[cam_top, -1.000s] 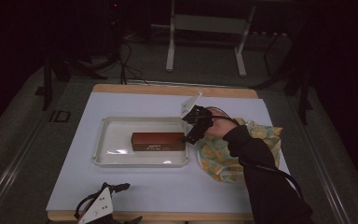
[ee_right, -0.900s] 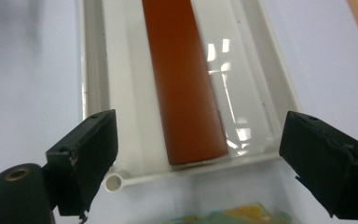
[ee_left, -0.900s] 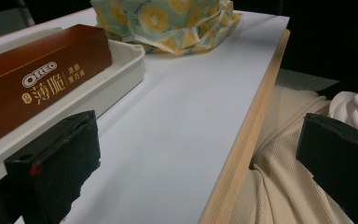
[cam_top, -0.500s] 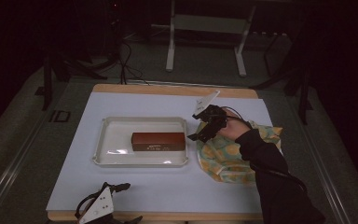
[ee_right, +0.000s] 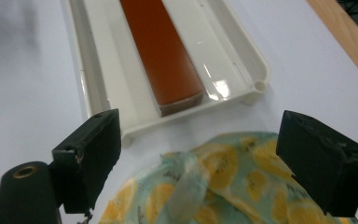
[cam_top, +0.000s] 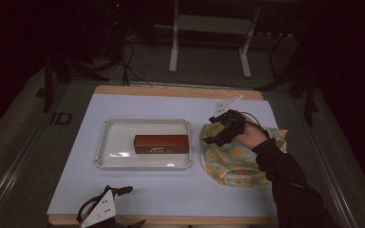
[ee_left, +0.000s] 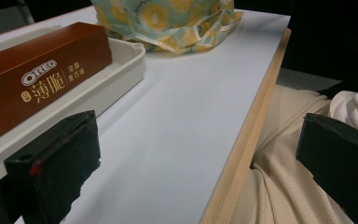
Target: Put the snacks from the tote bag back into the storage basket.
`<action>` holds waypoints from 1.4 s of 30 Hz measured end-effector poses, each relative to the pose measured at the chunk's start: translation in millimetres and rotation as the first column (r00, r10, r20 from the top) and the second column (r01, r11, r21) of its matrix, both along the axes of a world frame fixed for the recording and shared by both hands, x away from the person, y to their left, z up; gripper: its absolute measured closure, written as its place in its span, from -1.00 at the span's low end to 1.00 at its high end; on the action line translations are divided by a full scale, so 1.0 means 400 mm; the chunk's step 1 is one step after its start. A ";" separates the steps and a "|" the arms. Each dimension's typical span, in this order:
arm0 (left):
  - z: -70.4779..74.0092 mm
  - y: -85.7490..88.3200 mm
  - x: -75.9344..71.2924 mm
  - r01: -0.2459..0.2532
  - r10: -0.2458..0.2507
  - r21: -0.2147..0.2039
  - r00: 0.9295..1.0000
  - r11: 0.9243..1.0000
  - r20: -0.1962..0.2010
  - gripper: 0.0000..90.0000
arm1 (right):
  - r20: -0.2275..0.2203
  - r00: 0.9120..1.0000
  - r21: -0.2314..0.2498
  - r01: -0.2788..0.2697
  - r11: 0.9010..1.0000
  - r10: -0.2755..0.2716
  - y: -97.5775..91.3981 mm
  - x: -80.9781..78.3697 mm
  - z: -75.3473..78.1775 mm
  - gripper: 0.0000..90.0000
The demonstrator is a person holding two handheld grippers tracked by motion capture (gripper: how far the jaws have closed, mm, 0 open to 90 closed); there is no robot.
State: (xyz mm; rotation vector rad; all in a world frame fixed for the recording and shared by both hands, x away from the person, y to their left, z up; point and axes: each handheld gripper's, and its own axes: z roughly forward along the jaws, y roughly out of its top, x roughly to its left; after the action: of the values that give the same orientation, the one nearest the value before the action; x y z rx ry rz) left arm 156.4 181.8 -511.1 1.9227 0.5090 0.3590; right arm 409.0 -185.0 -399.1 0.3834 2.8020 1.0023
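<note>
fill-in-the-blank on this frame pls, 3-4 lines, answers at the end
1. The brown Oreo box lies inside the white ____.
2. The right gripper hovers over the lemon-print ____, jaws apart with nothing between them.
3. The left gripper sits at the table's ____ edge.

Answers: tray; bag; near
</note>
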 end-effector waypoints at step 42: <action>-0.001 -0.004 -0.002 0.010 -0.010 0.011 1.000 1.000 -0.005 -1.00 | 0.047 0.964 0.253 0.241 0.937 -0.261 -0.258 -0.206 -0.085 -0.70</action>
State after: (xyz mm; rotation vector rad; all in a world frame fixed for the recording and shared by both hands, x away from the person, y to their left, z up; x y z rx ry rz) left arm 155.5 180.2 -511.5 1.9369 0.5014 0.3510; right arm 326.5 -288.3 -433.3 0.6953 2.4812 1.2727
